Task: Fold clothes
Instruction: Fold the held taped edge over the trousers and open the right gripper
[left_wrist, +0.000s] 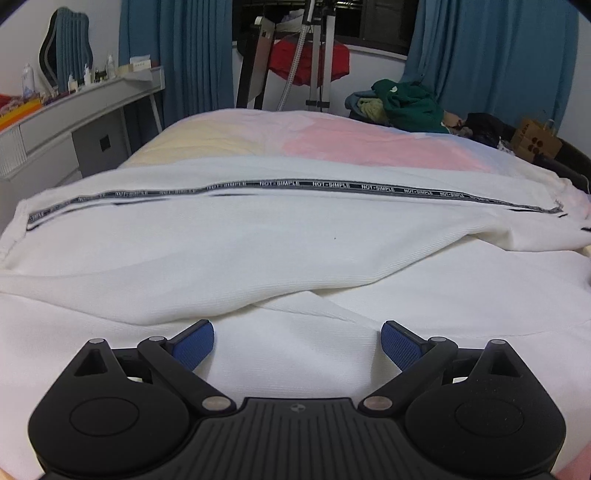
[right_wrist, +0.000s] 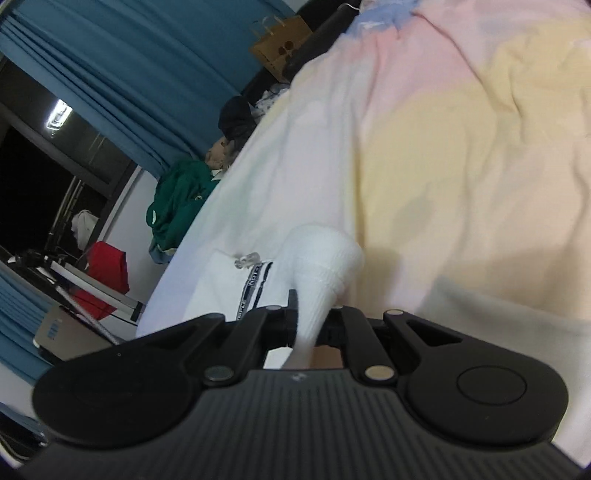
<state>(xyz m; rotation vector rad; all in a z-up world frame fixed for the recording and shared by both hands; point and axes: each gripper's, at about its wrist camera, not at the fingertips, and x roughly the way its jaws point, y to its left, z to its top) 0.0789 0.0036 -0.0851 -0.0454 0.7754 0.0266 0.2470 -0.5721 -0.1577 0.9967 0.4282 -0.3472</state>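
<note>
On the bed (left_wrist: 229, 136), left tongs (left_wrist: 297, 341) sit released, blue pads (left_wrist: 195, 345) wide apart, low over the white garment (left_wrist: 258, 251) spread flat. Right tongs (right_wrist: 308, 325) are clenched on a ribbed white bit of the garment (right_wrist: 325, 262), lifted. Beyond: striped tape (left_wrist: 332, 186), green clothes (left_wrist: 410, 105), blue curtains (left_wrist: 491, 55).

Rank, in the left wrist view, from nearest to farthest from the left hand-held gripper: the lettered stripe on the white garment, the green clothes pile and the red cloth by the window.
Measured from the left hand-held gripper:
1. Lettered stripe, straight ahead across the white garment.
2. Green clothes pile, far right edge of the bed.
3. Red cloth, beyond the bed, under the window.
</note>
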